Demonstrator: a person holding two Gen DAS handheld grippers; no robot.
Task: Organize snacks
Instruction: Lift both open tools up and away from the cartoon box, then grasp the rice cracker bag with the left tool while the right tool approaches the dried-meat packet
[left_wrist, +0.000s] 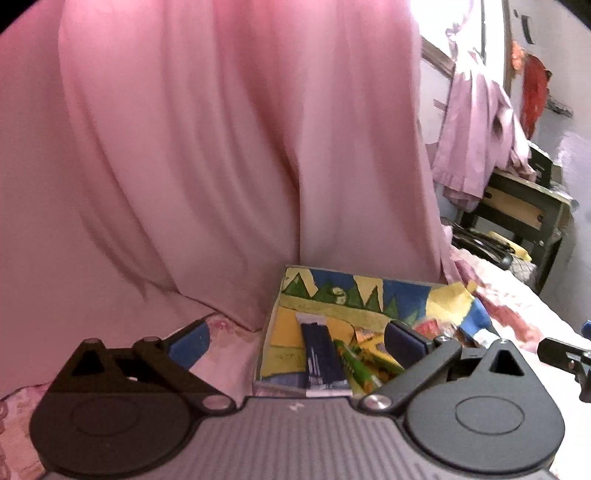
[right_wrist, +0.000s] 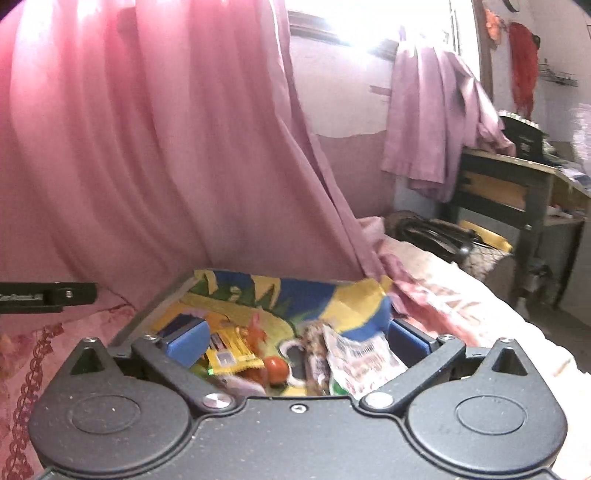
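Snack packets (right_wrist: 354, 362) already lie in the colourful painted shallow box (left_wrist: 369, 295); both tools, left (left_wrist: 295, 341) and right (right_wrist: 295, 339), gape released, empty.

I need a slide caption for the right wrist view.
Open right gripper above snack packets in a colourful box.

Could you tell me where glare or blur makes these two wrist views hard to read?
Left wrist view: the window at top right is blown out, and the pink curtain is soft. Right wrist view: window glare washes out the top, and the snack packets in the painted box are smeared; fisheye bends the edges in both.
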